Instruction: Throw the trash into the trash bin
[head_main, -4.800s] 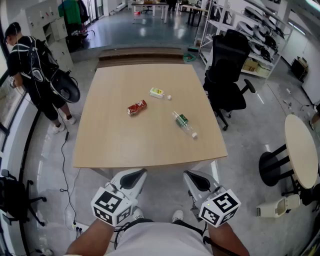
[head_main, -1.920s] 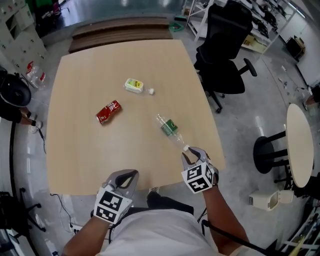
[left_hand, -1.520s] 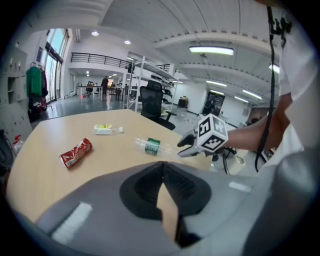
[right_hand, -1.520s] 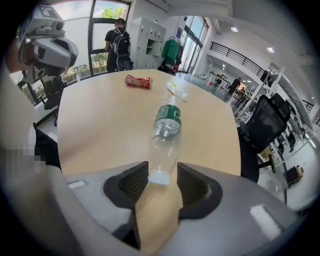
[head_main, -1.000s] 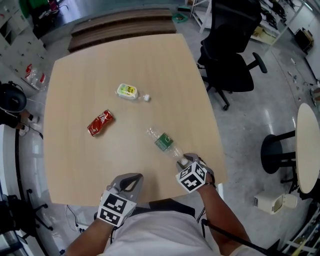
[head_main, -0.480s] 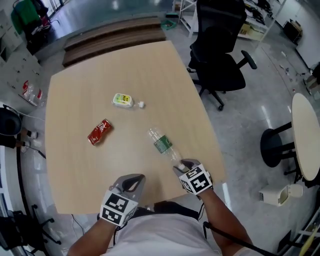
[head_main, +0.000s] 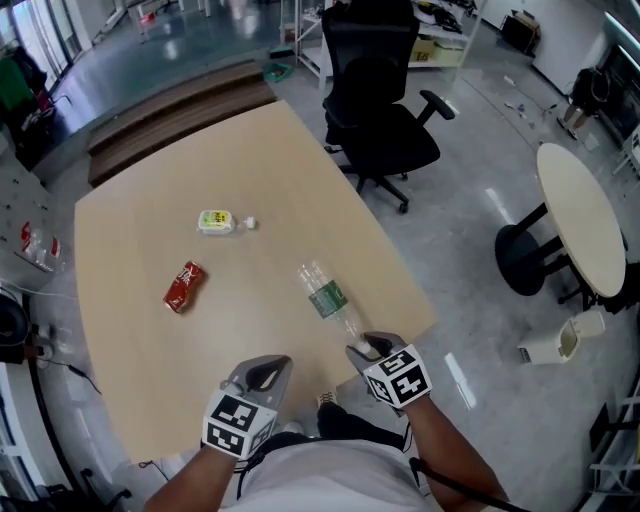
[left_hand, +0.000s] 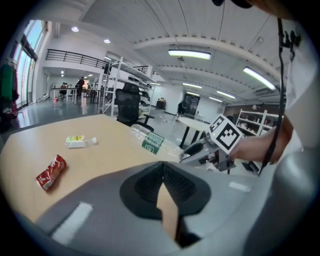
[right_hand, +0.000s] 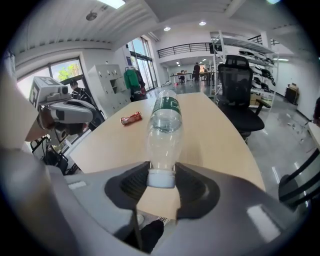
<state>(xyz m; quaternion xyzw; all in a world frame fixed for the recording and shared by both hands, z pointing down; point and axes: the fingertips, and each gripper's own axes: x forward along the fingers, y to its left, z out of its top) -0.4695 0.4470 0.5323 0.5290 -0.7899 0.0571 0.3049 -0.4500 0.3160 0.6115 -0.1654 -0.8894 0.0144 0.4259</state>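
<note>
Across the pale wooden table (head_main: 130, 350), leaving the red wrapper (head_main: 182, 286) and the small yellow-labelled pack (head_main: 214, 221) lying untouched. Pinching the clear bottle (head_main: 325, 297) by its white cap between the right gripper (head_main: 362, 347) jaws, now tipping it up off the near edge rather than just closing in on it flat, as a second ago. Holding the left gripper (head_main: 265, 368) pressed together on nothing. First piece secured, apparently; carrying it off to a bin coming next, none showing yet.
</note>
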